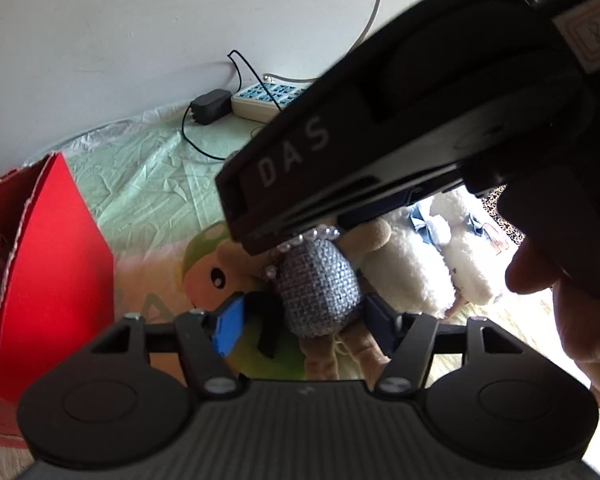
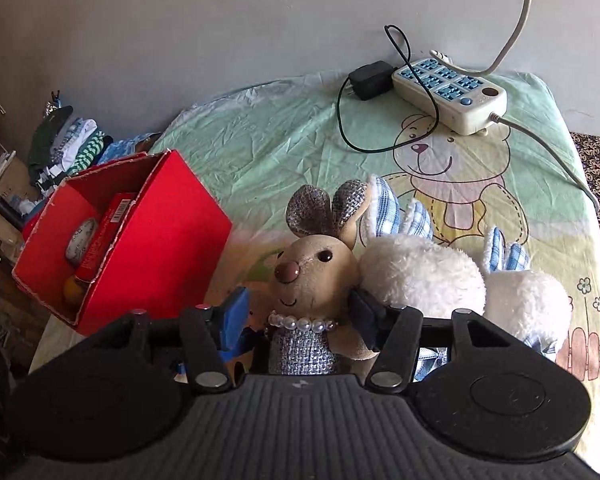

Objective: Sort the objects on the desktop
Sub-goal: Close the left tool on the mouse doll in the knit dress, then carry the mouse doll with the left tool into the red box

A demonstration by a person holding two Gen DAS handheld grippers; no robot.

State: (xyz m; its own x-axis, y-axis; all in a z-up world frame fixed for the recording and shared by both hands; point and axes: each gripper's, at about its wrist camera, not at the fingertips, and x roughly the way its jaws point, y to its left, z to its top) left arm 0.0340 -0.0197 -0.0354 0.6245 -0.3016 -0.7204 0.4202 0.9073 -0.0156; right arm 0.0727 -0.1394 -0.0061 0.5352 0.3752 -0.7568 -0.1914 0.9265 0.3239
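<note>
The mouse (image 2: 304, 280) is flanked by both spread tongs (image 2: 300, 320) (image 1: 304, 320) (unpinched); next, pinched and boxed (image 2: 172, 216).

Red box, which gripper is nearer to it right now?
Left. The left gripper sits just right of the red box, straddling the plush mouse; the right gripper hangs over the mouse, farther from the box.

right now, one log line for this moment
left gripper: open around mouse toy | right gripper: open around mouse toy | red box: left, holds items
</note>
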